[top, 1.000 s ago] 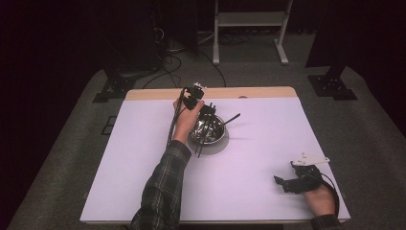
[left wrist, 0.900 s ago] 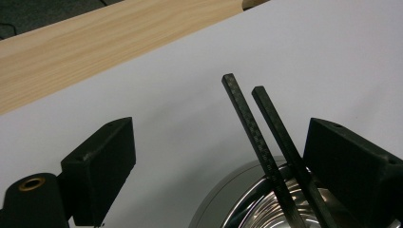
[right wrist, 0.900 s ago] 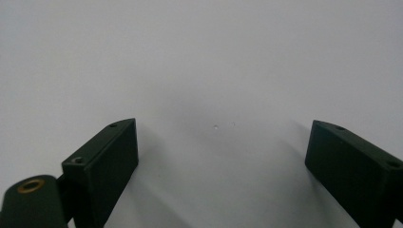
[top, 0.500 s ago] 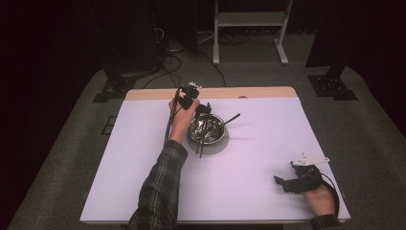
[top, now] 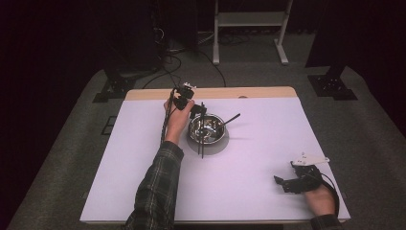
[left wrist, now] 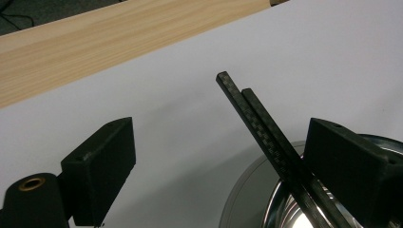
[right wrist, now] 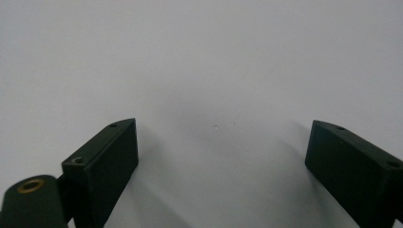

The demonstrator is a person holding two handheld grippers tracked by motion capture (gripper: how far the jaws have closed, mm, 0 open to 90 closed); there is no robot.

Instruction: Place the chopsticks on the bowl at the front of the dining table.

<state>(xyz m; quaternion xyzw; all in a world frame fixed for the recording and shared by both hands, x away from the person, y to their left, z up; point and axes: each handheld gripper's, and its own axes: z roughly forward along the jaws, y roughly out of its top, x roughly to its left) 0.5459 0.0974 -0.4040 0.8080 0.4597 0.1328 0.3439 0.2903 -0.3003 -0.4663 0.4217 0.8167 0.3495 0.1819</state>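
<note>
A shiny metal bowl (top: 208, 129) stands on a round grey mat (top: 221, 144) at the far middle of the white table. A pair of black chopsticks (top: 201, 136) lies across the bowl, its ends sticking out past the rim. My left gripper (top: 194, 110) hovers at the bowl's far-left edge. In the left gripper view my left gripper (left wrist: 221, 126) is open; the chopsticks (left wrist: 259, 123) run between its jaws, close to the right one, with nothing pinching them. The bowl's rim (left wrist: 280, 209) shows at the bottom right. My right gripper (top: 282, 183) (right wrist: 221, 128) rests open near the front right corner.
Another dark stick (top: 231, 118) leans out of the bowl to the right. The table's bare wooden strip (top: 215, 93) runs along the far edge. A white-covered tabletop (top: 268, 143) stretches around the bowl. Dark floor, cables and a stand's legs lie beyond.
My left gripper has shifted slightly to the left at the bowl's far edge. The right gripper has stayed in place.
</note>
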